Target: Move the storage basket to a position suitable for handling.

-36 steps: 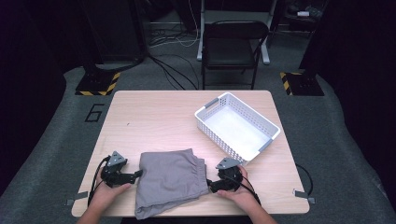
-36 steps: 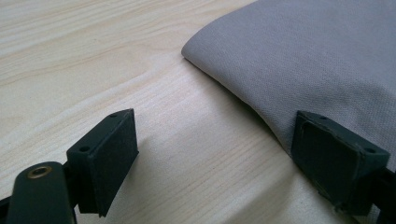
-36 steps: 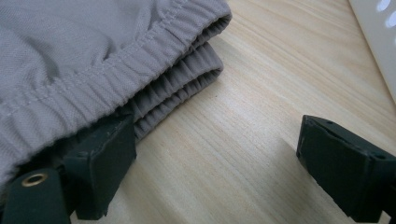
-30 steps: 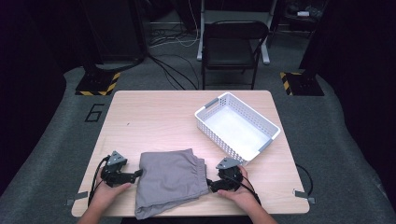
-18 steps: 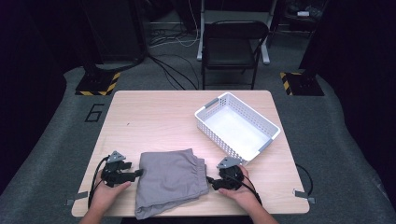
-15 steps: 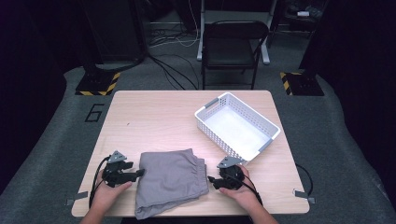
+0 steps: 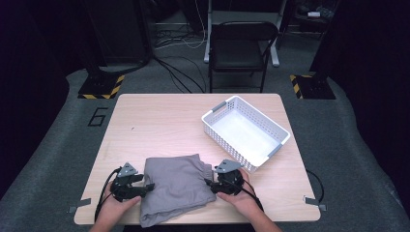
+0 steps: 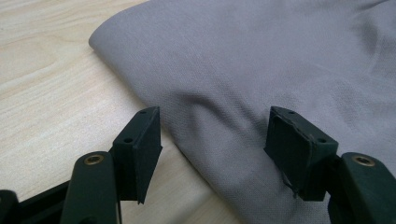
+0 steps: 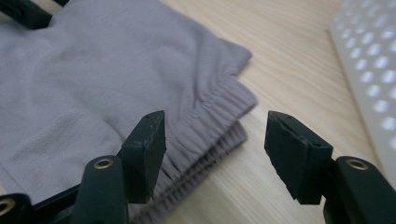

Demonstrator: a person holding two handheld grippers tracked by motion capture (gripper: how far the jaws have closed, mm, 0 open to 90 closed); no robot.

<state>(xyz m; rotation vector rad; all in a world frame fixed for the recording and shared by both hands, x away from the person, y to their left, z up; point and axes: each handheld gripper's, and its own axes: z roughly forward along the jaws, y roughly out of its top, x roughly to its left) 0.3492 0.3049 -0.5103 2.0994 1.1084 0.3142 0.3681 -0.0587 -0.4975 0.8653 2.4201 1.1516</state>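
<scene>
a folded grey garment (image 7: 176, 186) lies flat on the near part of the tabletop (image 7: 159, 121), between the two hands, its elastic waistband (image 9: 205, 135) stacked in gathered layers at the side toward the right gripper. its opposite folded edge (image 8: 154, 107) runs slantwise across the wood in the left gripper view.

the left gripper (image 7: 145, 186) sits just beside the garment's left edge, held in the person's left hand (image 7: 116, 205). its jaws stand wide apart, one over bare wood and one over the cloth, with the folded edge passing between them; neither pad presses the fabric, so it has hold of nothing.

the right gripper (image 7: 209, 183) is at the garment's right edge, in the right hand (image 7: 241, 198). its jaws have just been closing and now stand partly open, one above the waistband and the other over bare wood; the corner of the waistband lies between them, but the pads do not pinch it.

farther back and to the right, well apart from the garment, a white perforated basket (image 7: 212, 116) sits at an angle on the tabletop. beyond the tabletop, a black folding chair (image 7: 244, 48) stands on the grey floor.
</scene>
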